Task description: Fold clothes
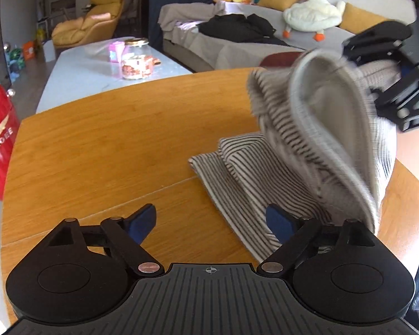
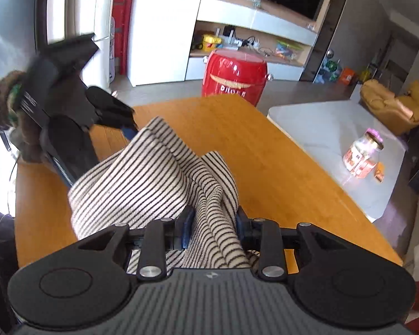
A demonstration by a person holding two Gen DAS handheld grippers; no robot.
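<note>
Living room setup: wooden table (image 1: 97, 145) up front, a grey sofa (image 1: 237, 47) far back with a big plush goose (image 1: 310, 11) on it, a yellow armchair (image 1: 97, 14) at the far left, and a pale low table (image 1: 97, 75) carrying a glass jar (image 1: 135, 61).

What's being folded is a striped garment (image 1: 265, 173), black on off-white. Part of it lies flat on the right side of the wooden table, doubled over on itself, and the rest is hoisted up off the wood in a blurry loop at the right. The right gripper (image 2: 213, 223) has a bunched wad of that cloth pinched between its pads, so that's what is holding it up. The left gripper (image 1: 211, 223) is spread wide with nothing in it, low over the near edge of the table; its right pad sits over the near end of the flat part, though I can't tell if it's touching.

My read: this is mid-fold, with one end being carried over. Can't say whether it's going over onto the flat half or being pulled back open to redo. Either way the free gripper probably wants to steady or grab the flat end so the stripes don't drag across the wood.

Writing: the red drum-shaped thing (image 2: 236, 76) beyond the table has light lettering, something like "DROEE" in the left view, too smeared to trust. Jar label isn't readable
</note>
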